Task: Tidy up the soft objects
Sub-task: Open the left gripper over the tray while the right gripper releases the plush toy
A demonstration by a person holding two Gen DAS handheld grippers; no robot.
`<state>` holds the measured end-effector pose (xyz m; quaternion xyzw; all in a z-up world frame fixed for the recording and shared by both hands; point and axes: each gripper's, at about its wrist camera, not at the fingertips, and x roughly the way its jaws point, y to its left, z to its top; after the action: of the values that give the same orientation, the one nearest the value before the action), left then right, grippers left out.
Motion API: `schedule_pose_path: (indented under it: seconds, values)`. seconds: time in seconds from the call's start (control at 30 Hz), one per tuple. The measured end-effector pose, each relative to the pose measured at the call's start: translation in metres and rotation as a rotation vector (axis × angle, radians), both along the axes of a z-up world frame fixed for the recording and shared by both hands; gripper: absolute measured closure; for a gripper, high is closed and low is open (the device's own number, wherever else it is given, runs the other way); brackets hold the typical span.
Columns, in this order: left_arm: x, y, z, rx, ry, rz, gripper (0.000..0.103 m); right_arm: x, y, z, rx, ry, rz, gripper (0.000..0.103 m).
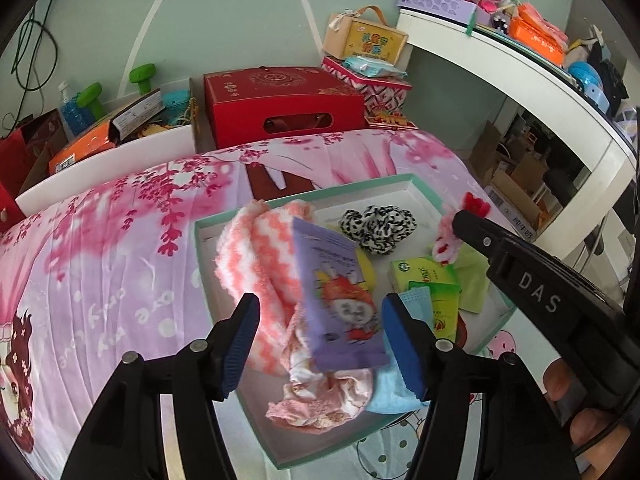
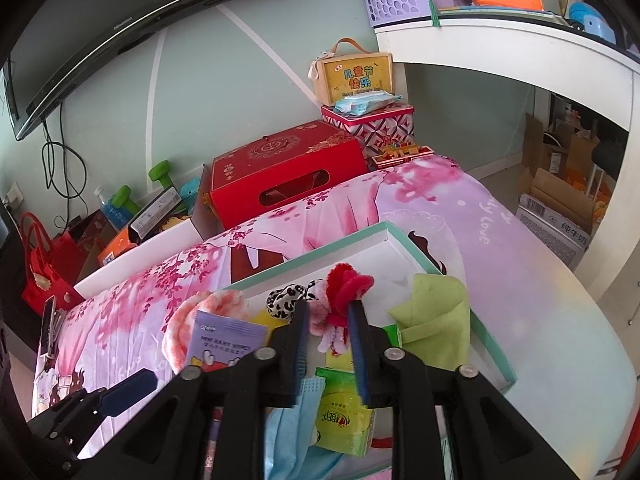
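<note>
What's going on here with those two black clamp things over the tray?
A person holds a gripper in each hand over a shallow tray of soft odds and ends on a bed. The left gripper hangs open around a purple wipes pack that leans on a pink striped sock. The right gripper has a red and white fluffy toy between its fingers, barely gripped, if at all.

Your left wrist view close above the tray point(image 1: 400, 184), angled down, your right wrist view likewise, both sharing tray and bedspread point(image 2: 432, 192).

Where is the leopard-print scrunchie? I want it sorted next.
The leopard-print scrunchie lies toward the far side of the shallow box, between the pink striped sock and the red fuzzy item.
</note>
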<state>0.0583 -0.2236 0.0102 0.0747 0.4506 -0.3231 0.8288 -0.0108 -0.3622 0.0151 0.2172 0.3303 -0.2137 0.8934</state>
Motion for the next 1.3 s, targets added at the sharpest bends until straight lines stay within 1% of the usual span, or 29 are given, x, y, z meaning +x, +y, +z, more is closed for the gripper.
schedule_pose_path:
  seconds: [0.07,0.1,0.13,0.17,0.2,0.23,0.27,0.3,0.37,0.4,0.47,0.57,0.73,0.9,1.1,1.3]
  values:
    - [0.003,0.005,0.001,0.003,0.002,0.022,0.038,0.000,-0.001,0.000,0.006,0.002,-0.004,0.056]
    - [0.005,0.009,0.001,0.004,0.000,0.035,0.038,0.000,-0.001,0.000,0.006,0.004,-0.007,0.051]
    - [0.007,0.013,0.002,0.004,-0.003,0.051,0.037,0.000,-0.001,-0.001,0.004,0.007,-0.014,0.038]
    - [0.009,0.017,0.002,0.003,-0.005,0.064,0.035,0.000,-0.001,-0.001,0.000,0.012,-0.021,0.031]
    - [0.012,0.022,0.002,0.003,-0.005,0.084,0.027,0.000,-0.002,-0.001,-0.002,0.018,-0.025,0.030]
    - [0.015,0.026,0.002,0.003,-0.005,0.102,0.022,0.000,-0.002,-0.002,-0.003,0.022,-0.028,0.028]
    - [0.018,0.030,0.002,0.001,-0.005,0.123,0.018,0.000,-0.002,-0.002,-0.005,0.027,-0.032,0.021]
    - [0.022,0.035,0.002,-0.002,-0.006,0.145,0.018,0.001,-0.003,-0.003,-0.010,0.038,-0.039,0.017]
    - [0.029,0.045,-0.001,0.003,0.000,0.195,0.017,0.001,-0.003,-0.005,-0.022,0.058,-0.046,0.003]
    - [0.032,0.049,-0.002,0.011,0.001,0.222,0.013,0.003,-0.003,-0.007,-0.026,0.073,-0.048,0.001]
    - [0.040,0.061,-0.006,0.034,-0.003,0.308,0.011,0.004,-0.003,-0.010,-0.029,0.093,-0.047,0.000]
    - [0.050,0.078,-0.013,0.059,0.009,0.400,0.007,0.006,-0.001,-0.014,-0.035,0.121,-0.039,0.000]
    - [0.059,0.098,-0.019,0.081,0.019,0.486,0.006,0.008,0.002,-0.015,-0.051,0.140,-0.032,0.000]
    - [0.060,0.108,-0.018,0.087,0.009,0.516,0.006,0.008,0.005,-0.014,-0.063,0.167,-0.033,0.000]
    - [0.059,0.114,-0.012,0.098,-0.009,0.538,0.006,0.011,0.019,-0.007,-0.090,0.204,0.014,0.000]
    - [0.057,0.125,-0.007,0.115,-0.014,0.565,0.006,0.012,0.042,-0.002,-0.122,0.282,0.074,0.000]
